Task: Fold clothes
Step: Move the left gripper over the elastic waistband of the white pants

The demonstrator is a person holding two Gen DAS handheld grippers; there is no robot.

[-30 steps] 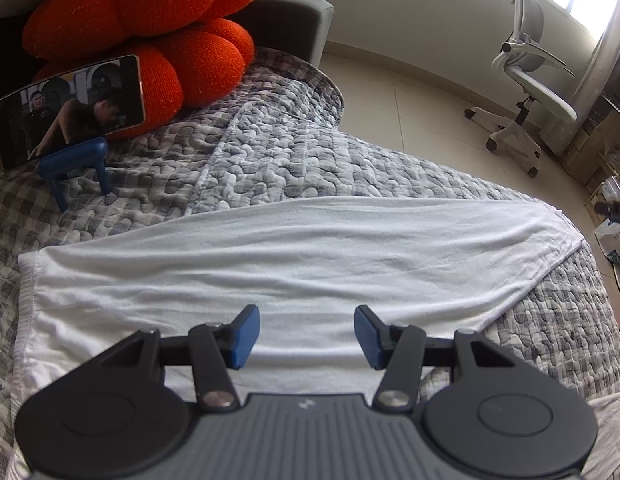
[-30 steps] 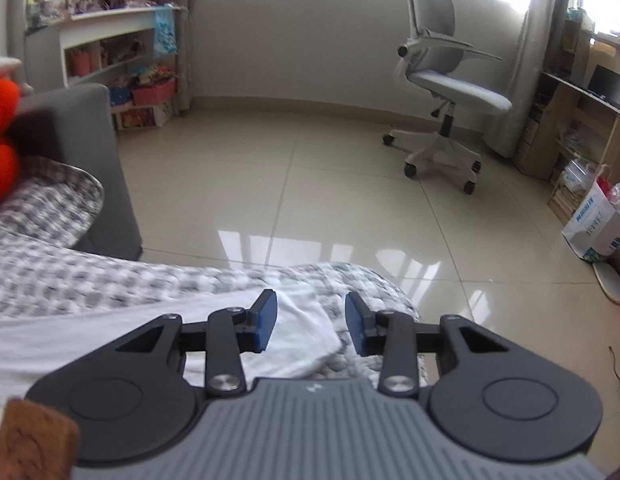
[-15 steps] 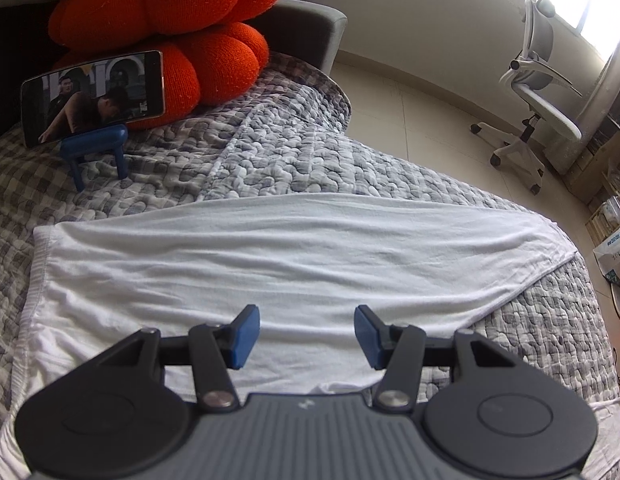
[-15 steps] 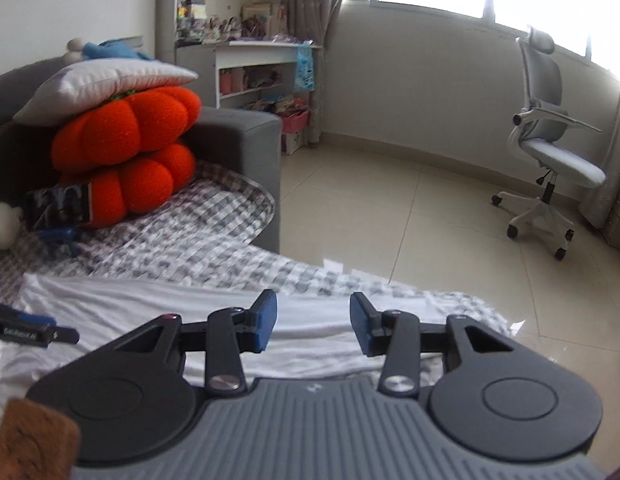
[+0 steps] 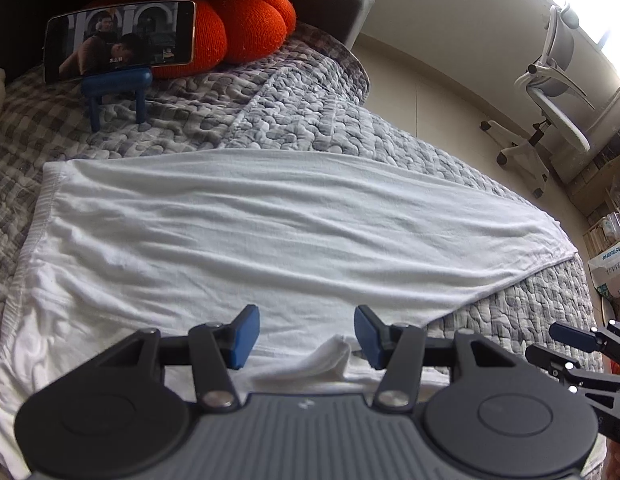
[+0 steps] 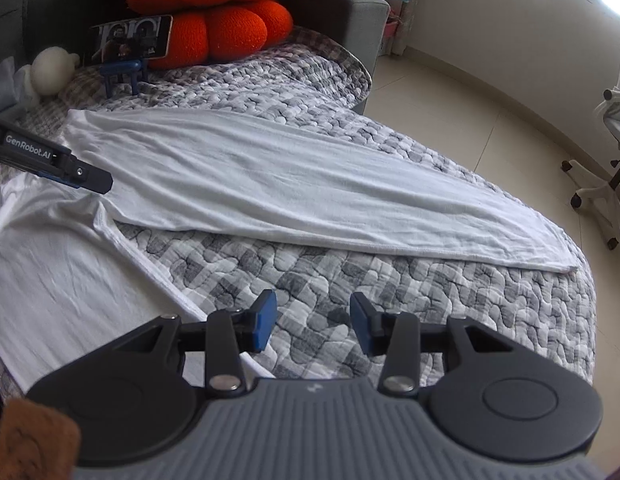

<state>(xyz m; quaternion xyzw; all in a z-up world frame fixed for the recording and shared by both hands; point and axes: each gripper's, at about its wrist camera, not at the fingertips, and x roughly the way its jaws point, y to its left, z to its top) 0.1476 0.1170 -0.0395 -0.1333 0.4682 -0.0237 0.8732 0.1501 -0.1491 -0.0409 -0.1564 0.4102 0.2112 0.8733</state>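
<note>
- Garment (image 5: 270, 232), white and long, is lying spread across the quilted bed cover (image 6: 430, 300), one folded panel reaching toward the cover's far right corner and the rest running off the near left edge.
- Left gripper (image 5: 302, 334) is hovering over the near part of the cloth, tilted steeply down, jaws apart and holding nothing; a small raised pucker of fabric (image 5: 330, 356) is sitting just below the gap.
- Right gripper (image 6: 310, 320) is pointing down over bare quilt just beside the garment's hem (image 6: 158, 276); its jaws have just been opening and nothing is between them.
- Judging from this, the next fold is being set up: both tongs should be pinching one edge at matching spots, taking a single layer.
- Lifting evenly should be keeping the panel flat.
</note>
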